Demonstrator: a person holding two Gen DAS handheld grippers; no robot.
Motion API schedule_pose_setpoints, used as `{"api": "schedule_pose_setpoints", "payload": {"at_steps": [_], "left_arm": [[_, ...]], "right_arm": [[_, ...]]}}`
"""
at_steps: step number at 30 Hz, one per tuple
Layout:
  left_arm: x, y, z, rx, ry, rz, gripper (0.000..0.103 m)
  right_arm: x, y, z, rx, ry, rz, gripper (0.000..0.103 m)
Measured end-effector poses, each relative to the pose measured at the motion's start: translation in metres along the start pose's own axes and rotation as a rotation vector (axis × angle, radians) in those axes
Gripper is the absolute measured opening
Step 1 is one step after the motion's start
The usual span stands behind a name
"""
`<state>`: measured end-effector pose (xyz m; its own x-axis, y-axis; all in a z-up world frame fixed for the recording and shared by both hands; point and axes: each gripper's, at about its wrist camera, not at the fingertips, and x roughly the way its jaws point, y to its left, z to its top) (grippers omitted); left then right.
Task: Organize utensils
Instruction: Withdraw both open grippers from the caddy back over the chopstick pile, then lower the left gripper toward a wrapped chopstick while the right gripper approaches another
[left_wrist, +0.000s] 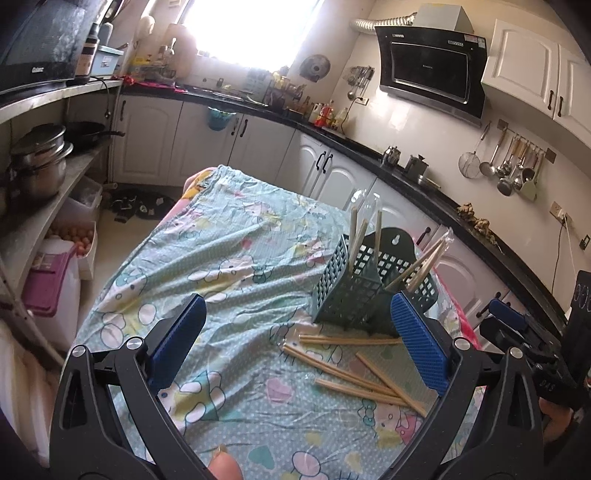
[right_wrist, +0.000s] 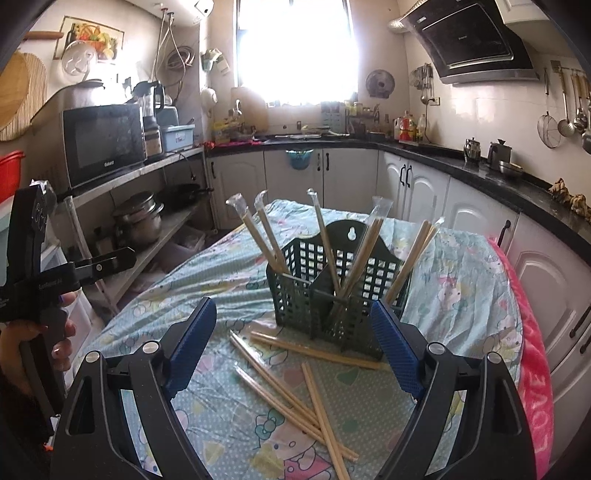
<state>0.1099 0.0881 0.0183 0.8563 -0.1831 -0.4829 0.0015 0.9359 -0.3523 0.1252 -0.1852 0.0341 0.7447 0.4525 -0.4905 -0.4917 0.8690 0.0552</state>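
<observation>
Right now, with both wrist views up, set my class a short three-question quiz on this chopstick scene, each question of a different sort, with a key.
1. True or false: the green basket already has wrapped chopsticks standing in it.
2. Where do the loose chopsticks lie?
A. inside the basket
B. on the cloth in front of the basket
C. on the black countertop
3. Fill in: the right gripper has its jaws ____ and holds nothing.

Key
1. True: several lean out of its compartments.
2. B: they lie crossed on the patterned tablecloth.
3. open. The left gripper stands the same way.
</observation>
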Motion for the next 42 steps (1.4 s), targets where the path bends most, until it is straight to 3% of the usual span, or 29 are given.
{"api": "schedule_pose_setpoints", "payload": {"at_steps": [24,34,42], "left_arm": [[0.038,-0.004,-0.036,0.009,0.138,-0.03,0.092],[0.063,-0.004,-0.054,-0.013,0.22,-0.053,0.09],[0.085,-0.004,-0.067,-0.066,0.289,-0.109,0.067]], "right_arm": [[0.026,-0.005,-0.038,-0.003,0.157,0.047,0.082],[0.046,-0.008,-0.054,-0.026,0.239,0.06,0.063],[0.066,-0.013,-0.066,-0.031,0.295,0.045,0.046]]}}
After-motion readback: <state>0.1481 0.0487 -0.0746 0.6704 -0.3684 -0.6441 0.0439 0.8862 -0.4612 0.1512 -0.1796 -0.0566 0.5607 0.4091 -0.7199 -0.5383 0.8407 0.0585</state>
